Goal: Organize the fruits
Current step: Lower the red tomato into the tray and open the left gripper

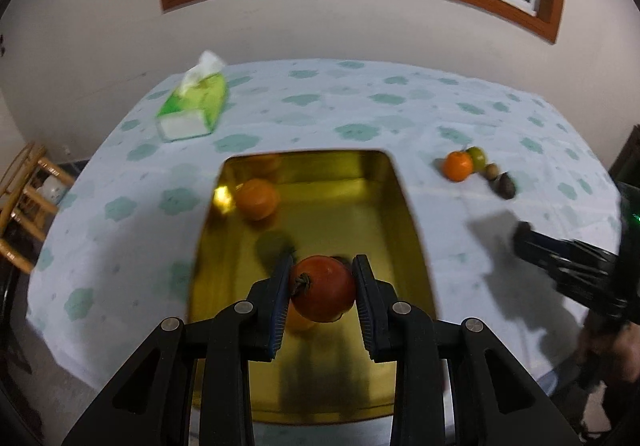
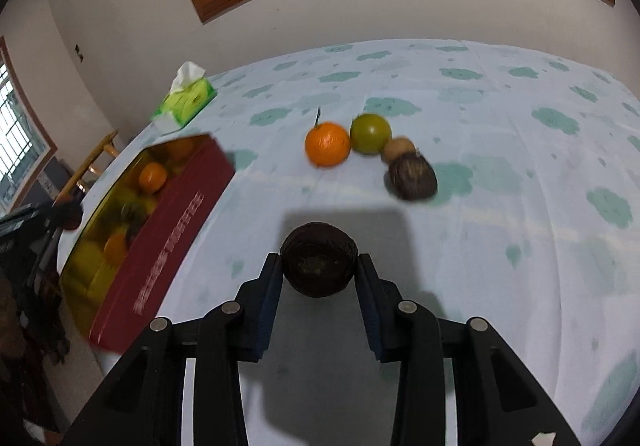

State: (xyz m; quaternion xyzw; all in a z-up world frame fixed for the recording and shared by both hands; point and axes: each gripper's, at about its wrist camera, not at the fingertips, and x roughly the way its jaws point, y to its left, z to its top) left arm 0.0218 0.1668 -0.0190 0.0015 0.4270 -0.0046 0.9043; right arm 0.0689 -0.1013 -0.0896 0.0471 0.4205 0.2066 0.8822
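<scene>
My left gripper (image 1: 322,288) has its jaws clamped on a red tomato (image 1: 323,288), one pad on each flank, the dried stem turned toward my left pad. It hangs over the near end of the gold-lined tin box (image 1: 404,202), where an orange (image 1: 257,199) already sits at the far left and a darker fruit lies between; that one is too blurred to name.

My right gripper (image 2: 319,266) has its jaws pressed against the sides of a dark, rough-skinned round fruit (image 2: 319,264), perhaps a passion fruit, held above the bench (image 2: 500,238). Further out on the cloth wait a stemmed orange (image 2: 327,144), a green citrus (image 2: 370,134), a small kiwi (image 2: 398,149) and another dark fruit (image 2: 412,176), touching in a line. The box stands to the left of them.

The tomato I judge soft and thin-skinned: it wants a light squeeze across its widest part and a low release, not a drop. The dark fruit looks firmer and light, with a wrinkled rind that should not slip. A tissue pack (image 1: 194,108) lies apart at the far left.
</scene>
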